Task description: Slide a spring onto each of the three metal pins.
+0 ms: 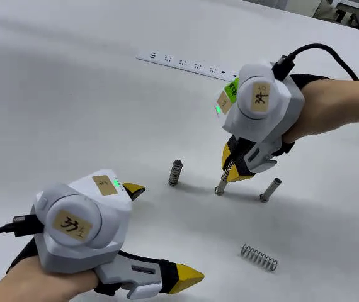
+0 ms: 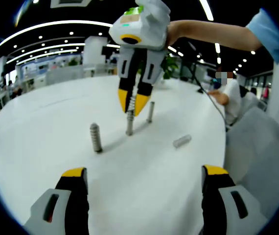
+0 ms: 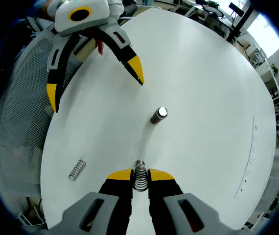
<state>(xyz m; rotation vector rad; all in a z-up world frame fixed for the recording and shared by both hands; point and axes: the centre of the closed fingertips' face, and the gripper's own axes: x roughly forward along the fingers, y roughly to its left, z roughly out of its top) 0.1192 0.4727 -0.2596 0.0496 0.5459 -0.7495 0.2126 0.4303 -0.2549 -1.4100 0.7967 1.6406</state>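
Observation:
Three metal pins stand on the white table [image 1: 72, 94]. The left pin [image 1: 176, 172] [image 2: 96, 137] [image 3: 158, 115] wears a spring. My right gripper [image 1: 230, 173] [image 2: 133, 105] [image 3: 140, 174] is shut on a spring [image 3: 139, 177], holding it upright over the top of the middle pin [image 1: 220, 187] [image 2: 129, 126]. The right pin [image 1: 270, 189] [image 2: 151, 111] is bare and leans a little. Another spring [image 1: 259, 257] [image 2: 182, 141] [image 3: 77, 170] lies loose on the table, nearer to me. My left gripper [image 1: 164, 233] [image 2: 144, 181] [image 3: 95, 88] hovers open and holds nothing, short of the pins.
A white power strip [image 1: 186, 64] lies far back on the table. A black cable [image 1: 330, 53] runs from the right gripper. People and chairs sit beyond the table's edge in the left gripper view.

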